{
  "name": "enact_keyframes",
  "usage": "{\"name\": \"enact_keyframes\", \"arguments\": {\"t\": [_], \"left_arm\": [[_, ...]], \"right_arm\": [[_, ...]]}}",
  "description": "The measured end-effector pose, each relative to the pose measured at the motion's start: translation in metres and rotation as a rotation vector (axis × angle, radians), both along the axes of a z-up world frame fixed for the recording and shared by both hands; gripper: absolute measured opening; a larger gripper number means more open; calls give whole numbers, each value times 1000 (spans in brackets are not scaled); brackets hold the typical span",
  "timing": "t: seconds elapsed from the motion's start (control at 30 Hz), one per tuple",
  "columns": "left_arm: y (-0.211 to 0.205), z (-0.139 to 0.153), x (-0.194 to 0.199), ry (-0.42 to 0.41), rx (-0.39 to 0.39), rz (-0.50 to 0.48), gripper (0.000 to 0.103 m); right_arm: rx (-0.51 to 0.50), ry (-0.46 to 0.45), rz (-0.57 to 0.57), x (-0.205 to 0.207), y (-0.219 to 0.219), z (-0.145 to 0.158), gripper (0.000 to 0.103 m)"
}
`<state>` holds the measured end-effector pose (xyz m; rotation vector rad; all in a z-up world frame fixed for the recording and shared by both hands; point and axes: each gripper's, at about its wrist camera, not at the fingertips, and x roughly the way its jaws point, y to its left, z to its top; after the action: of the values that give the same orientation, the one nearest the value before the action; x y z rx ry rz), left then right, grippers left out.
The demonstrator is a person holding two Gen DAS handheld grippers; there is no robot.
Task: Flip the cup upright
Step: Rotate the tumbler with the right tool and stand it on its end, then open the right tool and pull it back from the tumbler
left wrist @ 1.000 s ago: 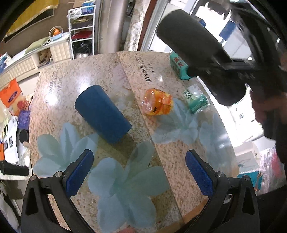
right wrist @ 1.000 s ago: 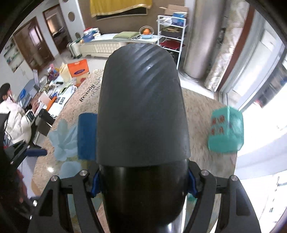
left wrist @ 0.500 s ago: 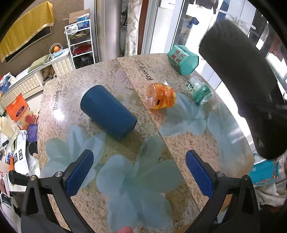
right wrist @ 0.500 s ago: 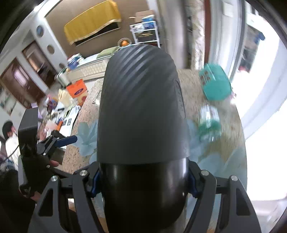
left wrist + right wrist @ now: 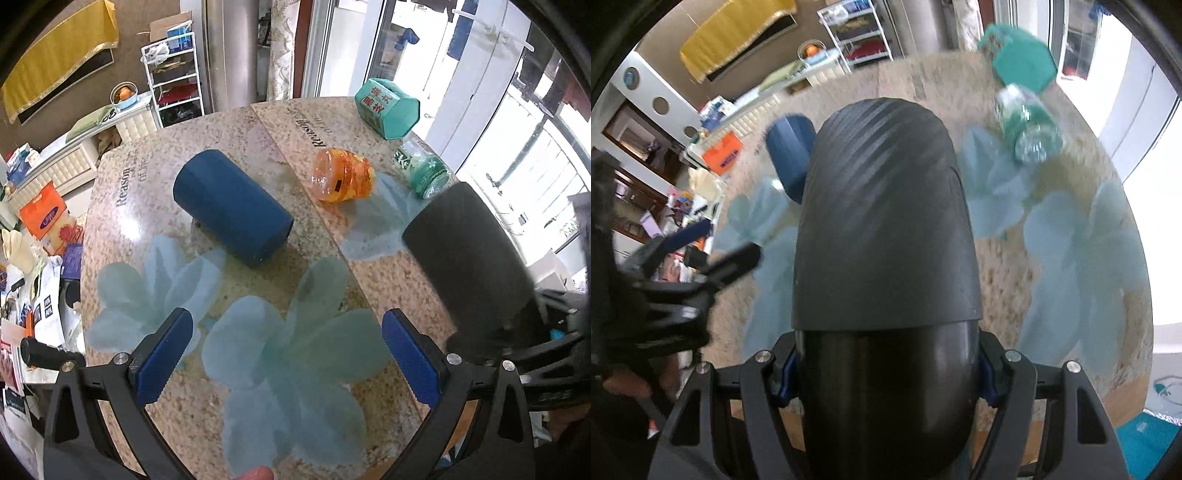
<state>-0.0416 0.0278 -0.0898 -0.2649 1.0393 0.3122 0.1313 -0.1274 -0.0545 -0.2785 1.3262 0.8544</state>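
The right tool [image 5: 886, 373] was pinched on the black cup [image 5: 886, 229], its blue pads pressed against the glossy lower band on both sides. The cup's long axis ran straight forward along the fingers, and its ribbed matte end pointed away from the camera toward the counter [image 5: 1071, 295]. In the left wrist view the same black cup [image 5: 465, 258] hung tilted above the counter's [image 5: 388, 280] right edge, the far end aimed down and inward, with the right tool's dark frame behind it; whether that end touched the counter could not be told.

The left tool [image 5: 284, 358] was spread wide and held nothing, hovering over the pale blue flower print, blue pads [image 5: 164, 356] level.

Relative to the black cup, a blue cup [image 5: 232, 201] lay on its side well to the left, its long axis diagonal. An orange jar [image 5: 343, 175] lay tipped over just beyond, a green-capped bottle [image 5: 421, 170] lay near the cup's far end, and a teal hexagonal box [image 5: 388, 109] sat farther back. The contents of none of them could be made out.
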Motion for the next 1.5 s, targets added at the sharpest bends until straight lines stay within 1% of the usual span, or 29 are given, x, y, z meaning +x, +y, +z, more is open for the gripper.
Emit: {"name": "enact_keyframes", "arguments": {"t": [0.1,0.2,0.23,0.33,0.43,0.6,0.7,0.8,0.87,0.93,0.97,1.03,1.07,1.2,1.33,1.43,1.5], "left_arm": [[-1,-2,0,8,-8,-2,103],[-3,-6,1,26,-5,0,103],[-3,-8,2,32,-10,1,103],[-1,-14,2,47,-23,9,103],[2,-18,1,60,-33,18,103],[1,-23,2,76,-41,17,103],[-1,-23,2,81,-39,8,103],[-1,-23,1,86,-36,1,103],[-1,-23,1,86,-38,0,103],[-1,-23,0,87,-35,-2,103],[-1,-23,0,88,-33,-5,103],[-1,-22,-1,88,-31,-10,103],[-1,-21,-1,88,-29,-13,103],[-3,-14,-3,81,-31,-28,103],[-8,-5,-2,84,-38,-46,103],[-15,5,1,82,-61,-61,103],[-23,13,4,81,-56,-77,103]], "right_arm": [[-51,25,-8,5,13,-18,71],[-82,30,-13,4,19,-34,71],[-90,32,-13,2,23,-33,71],[-114,45,-11,4,31,-42,71],[-122,53,-15,3,34,-55,71],[-139,66,-6,-4,41,-56,71],[-148,50,1,-7,51,-55,71],[-144,54,0,-12,50,-58,73],[-138,60,0,-12,45,-57,77],[-124,64,-11,-11,39,-56,86],[-120,57,-16,-12,39,-54,88],[-111,49,-20,-11,38,-51,99],[-111,42,-24,-11,38,-49,101],[-90,37,-41,-13,36,-42,102],[-32,32,-70,-8,22,-31,102],[21,19,-109,-5,11,-16,102],[50,10,-135,-2,-4,-1,102]]}}
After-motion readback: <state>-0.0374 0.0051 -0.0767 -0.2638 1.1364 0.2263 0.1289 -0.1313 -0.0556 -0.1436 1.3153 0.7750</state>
